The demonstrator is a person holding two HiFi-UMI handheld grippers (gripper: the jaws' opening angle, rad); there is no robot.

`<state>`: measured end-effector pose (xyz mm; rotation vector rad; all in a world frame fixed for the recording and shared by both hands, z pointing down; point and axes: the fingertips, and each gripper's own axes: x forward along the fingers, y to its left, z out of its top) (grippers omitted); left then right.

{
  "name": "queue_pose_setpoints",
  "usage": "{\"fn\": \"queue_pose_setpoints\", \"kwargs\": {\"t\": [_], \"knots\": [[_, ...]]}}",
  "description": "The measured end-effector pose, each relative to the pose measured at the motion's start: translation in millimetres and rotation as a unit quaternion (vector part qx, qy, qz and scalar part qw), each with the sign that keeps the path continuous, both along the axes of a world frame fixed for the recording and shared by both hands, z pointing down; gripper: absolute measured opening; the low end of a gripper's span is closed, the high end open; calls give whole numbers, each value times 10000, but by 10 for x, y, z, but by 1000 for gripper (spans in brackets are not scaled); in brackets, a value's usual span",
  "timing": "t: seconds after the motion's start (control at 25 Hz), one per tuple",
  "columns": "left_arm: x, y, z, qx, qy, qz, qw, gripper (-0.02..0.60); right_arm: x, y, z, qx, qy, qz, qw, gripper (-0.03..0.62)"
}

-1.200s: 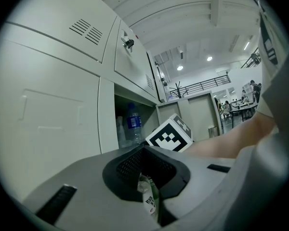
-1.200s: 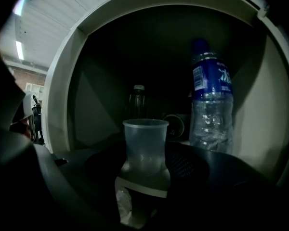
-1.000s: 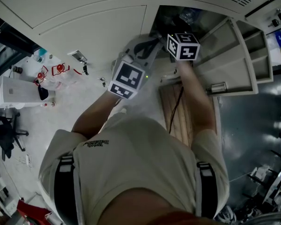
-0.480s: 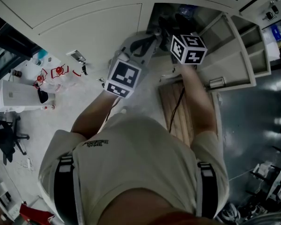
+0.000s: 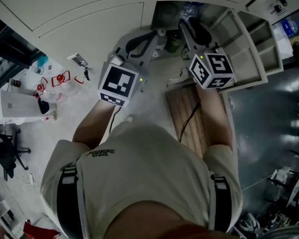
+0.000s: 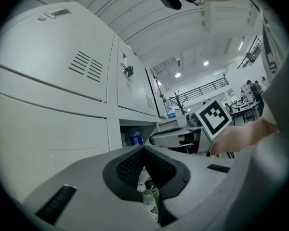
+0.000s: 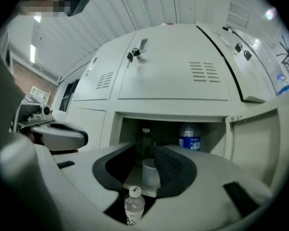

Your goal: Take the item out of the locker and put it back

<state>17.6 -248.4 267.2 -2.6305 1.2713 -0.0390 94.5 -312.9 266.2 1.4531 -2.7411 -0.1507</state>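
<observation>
The open locker [image 5: 165, 15] holds a blue-labelled water bottle [image 7: 189, 137], a dark bottle [image 7: 145, 138] and a white cup [image 7: 151, 173] on its shelf. Lower down stand a clear white-capped bottle [image 7: 133, 205] and a green-capped bottle [image 6: 151, 192]. My right gripper [image 7: 147, 150] points level at the opening. Its jaws have just been closing, and the cup and dark bottle show in the gap with neither pad touching them. My left gripper [image 6: 144, 150] is held beside it at the locker's left, jaws together and empty. From above, the right gripper [image 5: 183, 24] reaches the opening and the left gripper [image 5: 162, 34] stays short of it.
The locker door [image 5: 244, 49] hangs open to the right. Closed locker doors [image 5: 89, 14] fill the left. A wooden board [image 5: 187, 118] lies on the floor under my right arm. Clutter and a white box [image 5: 20, 103] sit on the floor at the left.
Both grippers have risen. The right one has advanced so that its fingers now reach the locker opening, and its marker cube sits further right. The left marker cube has shifted left.
</observation>
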Motion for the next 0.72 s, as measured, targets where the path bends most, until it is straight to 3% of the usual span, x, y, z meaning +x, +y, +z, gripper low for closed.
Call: {"fn": "queue_pose_setpoints", "kwargs": {"t": [0.08,0.16,0.32,0.72], "knots": [[-3,50,-54,47,30,22,10000,13,62,148,-109,166,-21,35,9999,99],[14,108,-101,79,67,75,9999,14,145,306,-230,364,-68,96,9993,5],[51,255,-227,165,95,208,9996,14,260,556,-352,543,5,117,9985,5],[41,512,-184,67,99,373,9992,14,332,1025,-140,202,-102,-25,9997,5]]}}
